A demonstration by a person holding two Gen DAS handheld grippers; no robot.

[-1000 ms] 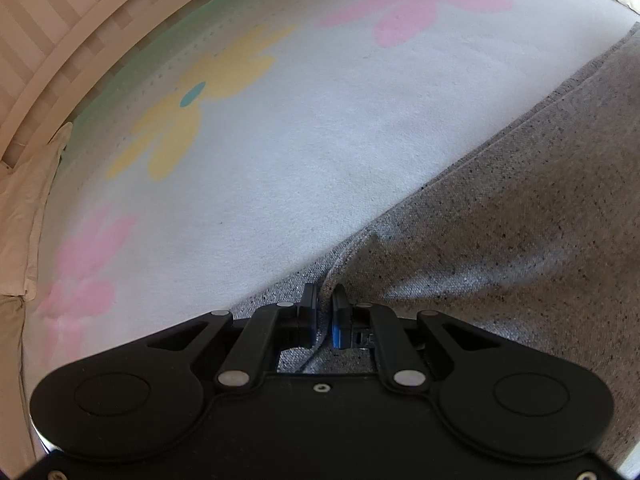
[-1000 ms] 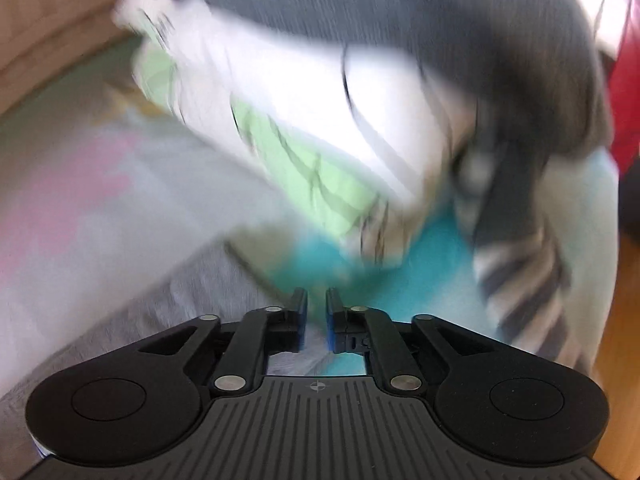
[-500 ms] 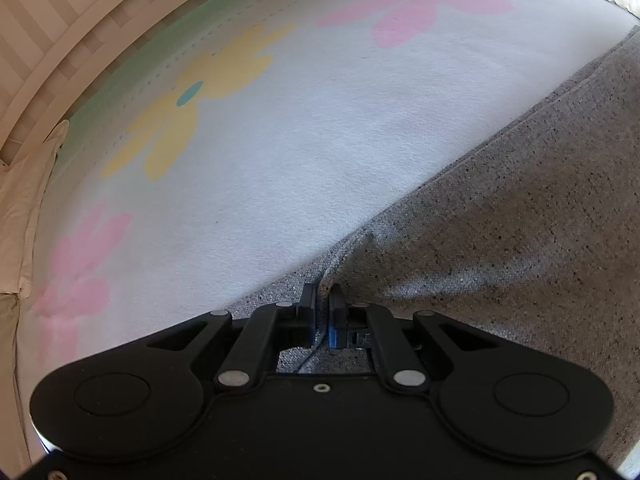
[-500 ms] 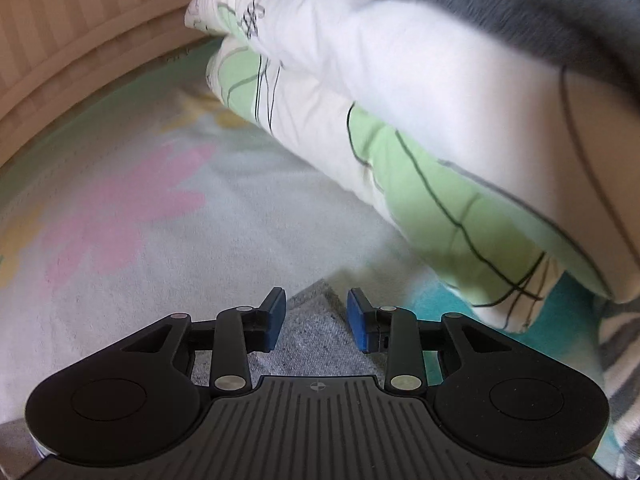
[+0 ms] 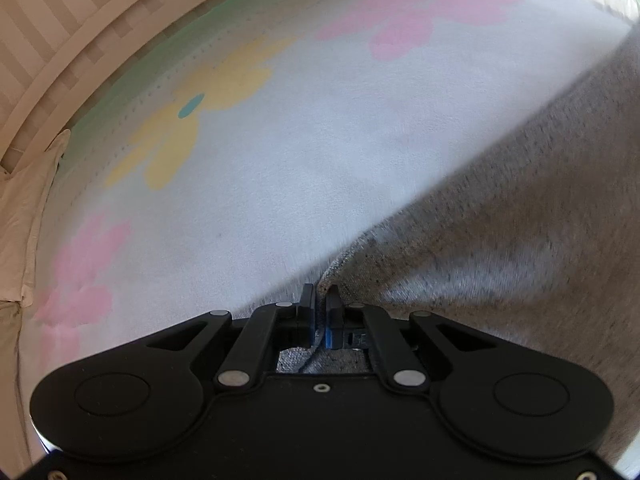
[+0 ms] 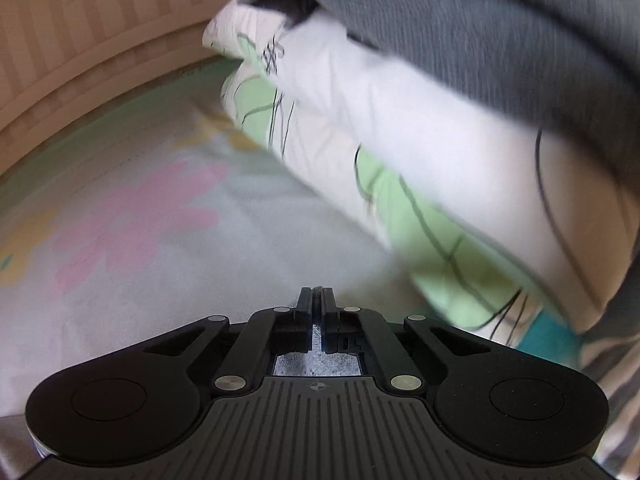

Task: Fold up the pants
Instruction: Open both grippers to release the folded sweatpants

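Flowered bedspread under you, both grippers pinching the grey pants.

Lift the two pinched edges together and level, so the cloth carries over without sagging or twisting, and steer clear of the white-and-green pillow at 1 o'clock in the right view. Your left gripper has its jaws nearly together, clamped on a raised seam of the pants, which spread away toward 3 o'clock across the bedspread. Your right gripper is likewise closed tight on a thin grey edge of cloth, seen between and behind its fingers; judging by colour, it is the same pants.
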